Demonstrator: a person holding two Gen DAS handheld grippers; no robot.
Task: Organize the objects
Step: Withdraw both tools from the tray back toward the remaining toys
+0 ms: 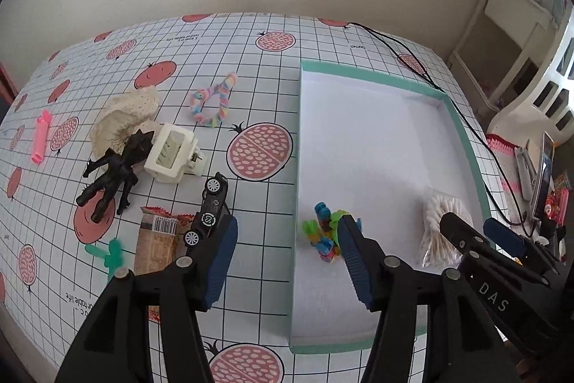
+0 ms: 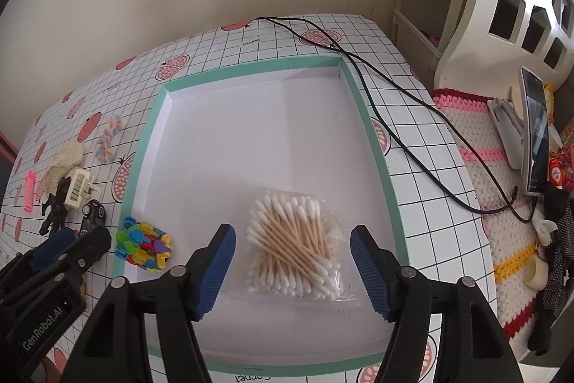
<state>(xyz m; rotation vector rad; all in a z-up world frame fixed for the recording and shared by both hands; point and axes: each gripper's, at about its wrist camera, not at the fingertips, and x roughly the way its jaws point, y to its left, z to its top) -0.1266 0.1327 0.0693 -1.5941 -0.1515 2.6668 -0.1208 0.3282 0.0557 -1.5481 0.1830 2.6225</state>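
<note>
Readable stuff: "DAS" on the right gripper (image 1: 477, 232), "GenRobot.AI" on the left gripper (image 2: 68, 241), "Garnet" on the tablecloth (image 2: 251, 42) at 12 o'clock.

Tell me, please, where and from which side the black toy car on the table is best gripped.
Grip the black toy car across its narrow body between the wheels, coming from above. It seems to lie on its side, propped on the snack packet, so its flat faces suit the pads.

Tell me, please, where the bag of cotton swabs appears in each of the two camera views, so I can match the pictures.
Left wrist view: the bag of cotton swabs lies at the lower right, inside the box, partly behind the right claw.
Right wrist view: the bag lies low in the centre, between the open fingers of that claw.
Shared landmark: the white box with a green rim, with the colourful plastic toy inside.
</note>
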